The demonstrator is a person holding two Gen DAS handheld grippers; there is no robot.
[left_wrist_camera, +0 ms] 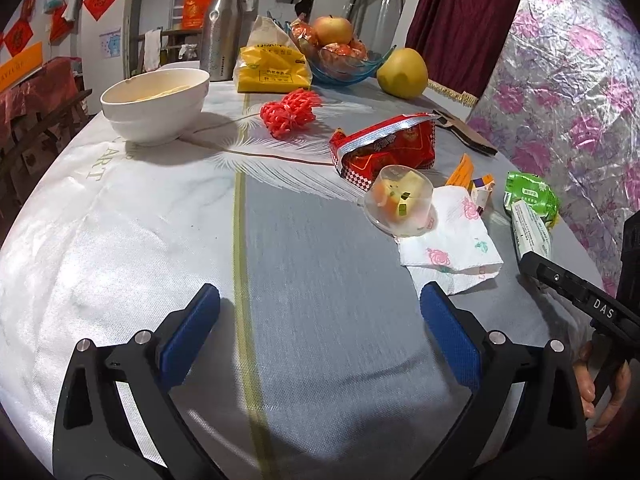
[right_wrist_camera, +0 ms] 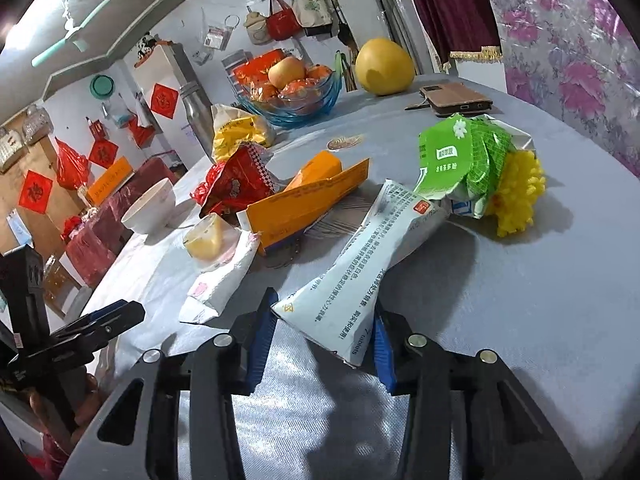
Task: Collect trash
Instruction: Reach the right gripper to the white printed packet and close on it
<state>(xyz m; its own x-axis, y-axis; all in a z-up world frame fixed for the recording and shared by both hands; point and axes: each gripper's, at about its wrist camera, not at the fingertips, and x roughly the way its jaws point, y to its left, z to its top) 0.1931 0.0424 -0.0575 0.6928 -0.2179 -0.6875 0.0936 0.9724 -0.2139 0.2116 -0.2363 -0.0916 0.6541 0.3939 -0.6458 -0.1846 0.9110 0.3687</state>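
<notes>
The right gripper's (right_wrist_camera: pixel 322 334) fingers clasp the white medicine box's (right_wrist_camera: pixel 372 248) near end; left gripper (left_wrist_camera: pixel 320 304) spread, empty.

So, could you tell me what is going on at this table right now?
A person is clearing litter off a cluttered table with a handheld gripper in each hand. The right gripper has its blue pads around the near end of a white medicine box, which lies tilted against a green wrapper. The left gripper hovers wide open and empty over bare tablecloth, short of the paper napkin and the clear plastic cup.
</notes>
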